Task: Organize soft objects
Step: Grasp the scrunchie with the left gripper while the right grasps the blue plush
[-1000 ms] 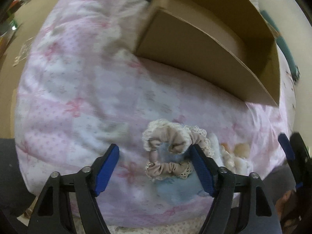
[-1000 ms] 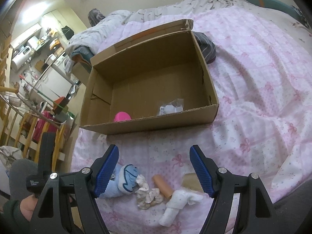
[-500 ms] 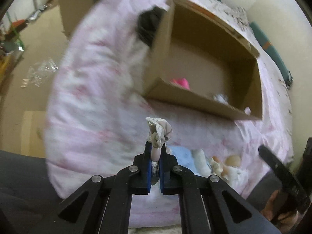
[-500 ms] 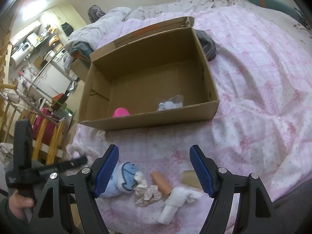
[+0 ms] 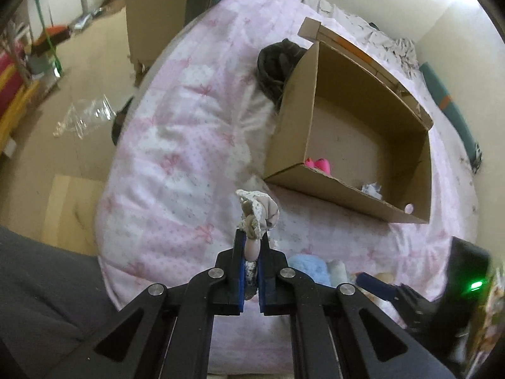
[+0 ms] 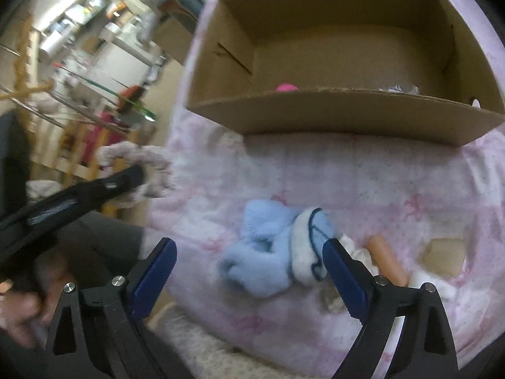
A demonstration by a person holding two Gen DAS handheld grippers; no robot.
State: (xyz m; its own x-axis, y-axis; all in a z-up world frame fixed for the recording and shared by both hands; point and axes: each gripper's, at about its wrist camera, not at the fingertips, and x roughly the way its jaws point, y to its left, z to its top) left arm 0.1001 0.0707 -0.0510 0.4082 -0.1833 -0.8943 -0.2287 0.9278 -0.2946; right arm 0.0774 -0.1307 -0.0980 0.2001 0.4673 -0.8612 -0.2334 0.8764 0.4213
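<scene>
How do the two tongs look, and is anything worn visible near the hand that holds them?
Both tongs, left and right, have black angular skeleton arms with triangular cut-outs and silver round rivets. Their fingers carry blue ridged pads. Seen from the left wrist view, the right tool's black body shows a green light. The left tool has a small pale label on its side. No sleeve is clearly visible.

Beige lace scrunchie (image 5: pixel 257 218) pinched aloft, blue fuzzy sock (image 6: pixel 277 249), perhaps, on quilt

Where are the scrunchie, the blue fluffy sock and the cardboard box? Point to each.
scrunchie (image 5: pixel 257 213), left wrist view, on its lace-trimmed bunched top.
blue fluffy sock (image 6: pixel 268 249), right wrist view, on its blue middle.
cardboard box (image 6: pixel 341 117), right wrist view, on its near wall.
</scene>
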